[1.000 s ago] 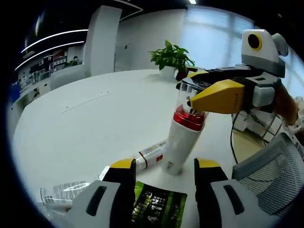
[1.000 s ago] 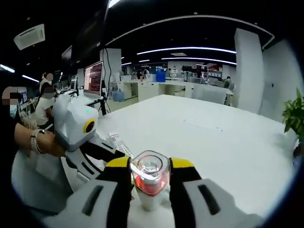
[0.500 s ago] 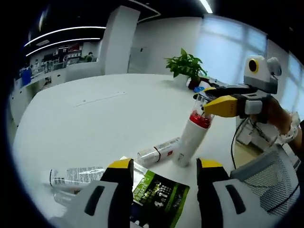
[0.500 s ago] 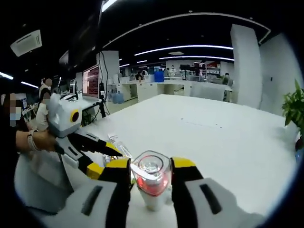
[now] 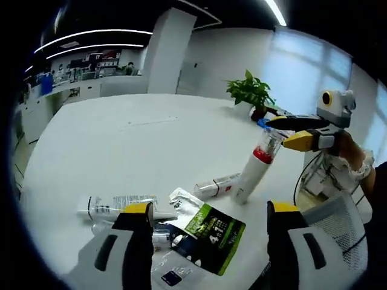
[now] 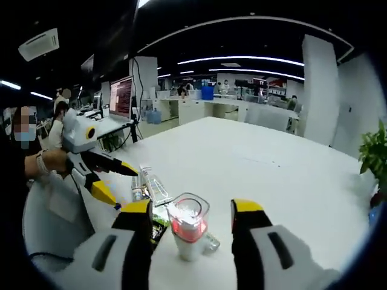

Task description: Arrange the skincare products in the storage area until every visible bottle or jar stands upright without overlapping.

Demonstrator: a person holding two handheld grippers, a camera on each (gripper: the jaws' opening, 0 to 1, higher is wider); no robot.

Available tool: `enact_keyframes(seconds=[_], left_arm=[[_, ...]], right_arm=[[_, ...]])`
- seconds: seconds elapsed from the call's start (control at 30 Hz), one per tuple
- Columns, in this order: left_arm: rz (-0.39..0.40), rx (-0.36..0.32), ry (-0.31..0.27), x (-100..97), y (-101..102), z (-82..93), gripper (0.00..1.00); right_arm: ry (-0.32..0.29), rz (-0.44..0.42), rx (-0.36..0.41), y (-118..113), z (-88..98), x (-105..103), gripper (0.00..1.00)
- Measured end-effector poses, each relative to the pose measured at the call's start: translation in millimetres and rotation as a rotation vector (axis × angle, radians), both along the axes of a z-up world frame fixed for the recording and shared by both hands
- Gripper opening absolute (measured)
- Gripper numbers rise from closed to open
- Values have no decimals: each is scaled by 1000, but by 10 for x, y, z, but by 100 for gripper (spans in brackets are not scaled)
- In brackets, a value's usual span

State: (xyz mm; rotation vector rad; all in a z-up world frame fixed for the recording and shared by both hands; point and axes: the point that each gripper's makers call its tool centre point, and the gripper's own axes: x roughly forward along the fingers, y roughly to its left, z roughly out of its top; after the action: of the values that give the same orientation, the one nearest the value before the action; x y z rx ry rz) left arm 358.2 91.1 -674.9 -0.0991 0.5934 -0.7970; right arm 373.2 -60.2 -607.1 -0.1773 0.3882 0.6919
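Observation:
A white bottle (image 5: pixel 249 174) with a red collar and clear cap stands upright on the white table (image 5: pixel 109 145). My right gripper (image 5: pixel 280 132) is open with its jaws on either side of the cap, not touching it. The same bottle (image 6: pixel 188 228) stands between the right gripper's (image 6: pixel 192 208) spread jaws. My left gripper (image 5: pixel 211 209) is open and empty above a green-and-black sachet (image 5: pixel 213 232). A small tube (image 5: pixel 216 185) lies next to the bottle's base. A long white tube (image 5: pixel 118 205) lies on its side at the left. The left gripper (image 6: pixel 120 185) also appears, held by a hand.
A potted plant (image 5: pixel 251 92) stands at the table's far edge. A mesh chair (image 5: pixel 338 229) sits beside the table at the right. Clear packaging (image 5: pixel 172 266) lies by the sachet. Desks, monitors and people (image 6: pixel 57 130) fill the room behind.
My right gripper has opened and let go of the bottle's cap; the bottle stays standing. The left gripper has drawn back from the bottle, so more of the table shows.

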Motion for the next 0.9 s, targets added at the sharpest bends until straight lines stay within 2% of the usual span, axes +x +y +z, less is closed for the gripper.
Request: enact_keyframes(seconds=[0.07,0.17,0.3,0.43,0.57,0.63,0.67,0.73,0.83,0.9], left_arm=[[26,11,-7,-11,98,24,78],[65,29,-33,-22,266,98,81],[109,85,-83,-73,496,180,92],[143,110,-93,-155,636,219,96],[157,129,-88,-300,772,224,97],[185,151,-104,-309,879,227,97],[194,160,-110,-315,919,228,97],[204,170,-119,-326,980,225,97],[205,185,-81,-329,1087,153,97],[204,197,-90,-310,1137,145,97]], right_arm=[[24,17,-4,19,5,15,60],[16,54,-49,100,47,34,62],[-3,127,-69,335,161,17,67],[-26,219,-140,601,198,28,72],[-46,300,-239,873,141,11,77],[-51,358,-303,1088,96,-3,79],[-59,374,-310,1166,86,7,79],[-33,402,-344,1315,11,22,80],[-20,426,-375,1488,-50,50,78],[-10,441,-381,1578,-100,71,79]])
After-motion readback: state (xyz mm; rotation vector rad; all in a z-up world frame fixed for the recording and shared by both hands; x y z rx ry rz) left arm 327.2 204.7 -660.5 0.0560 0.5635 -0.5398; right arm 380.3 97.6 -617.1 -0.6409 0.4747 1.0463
